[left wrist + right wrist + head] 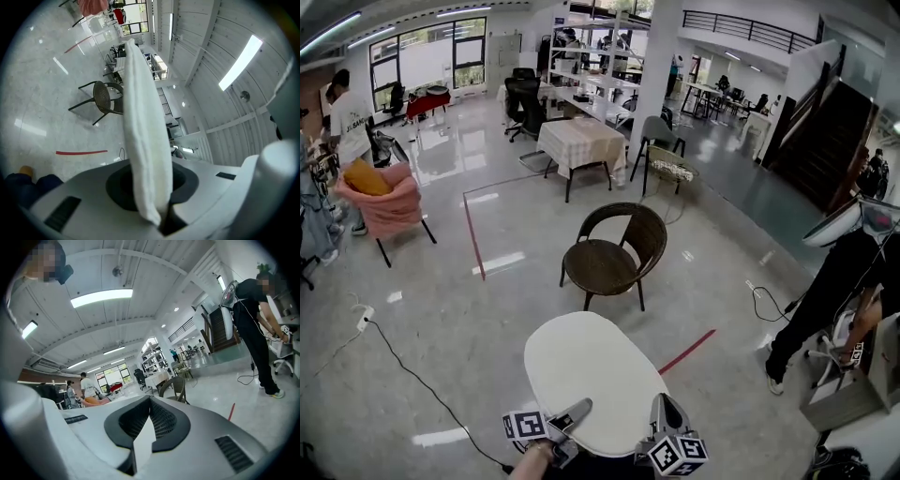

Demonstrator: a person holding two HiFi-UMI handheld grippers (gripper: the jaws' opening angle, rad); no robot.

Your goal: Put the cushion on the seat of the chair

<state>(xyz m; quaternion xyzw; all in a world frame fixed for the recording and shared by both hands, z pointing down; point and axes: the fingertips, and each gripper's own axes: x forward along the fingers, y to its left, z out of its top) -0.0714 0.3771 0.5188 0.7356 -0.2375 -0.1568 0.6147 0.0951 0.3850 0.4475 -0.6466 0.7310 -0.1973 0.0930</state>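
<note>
i am holding the white oval fabric cushion [595,375], left gripper [576,411] and right gripper [667,409] both clenching its edge; the dark wicker chair [609,261] is waiting ahead, seat bare.

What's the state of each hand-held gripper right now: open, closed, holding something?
Left hand-held gripper: closed, clamping the white cushion by its near edge.
Right hand-held gripper: closed, pinching the edge of the same cushion.
</note>
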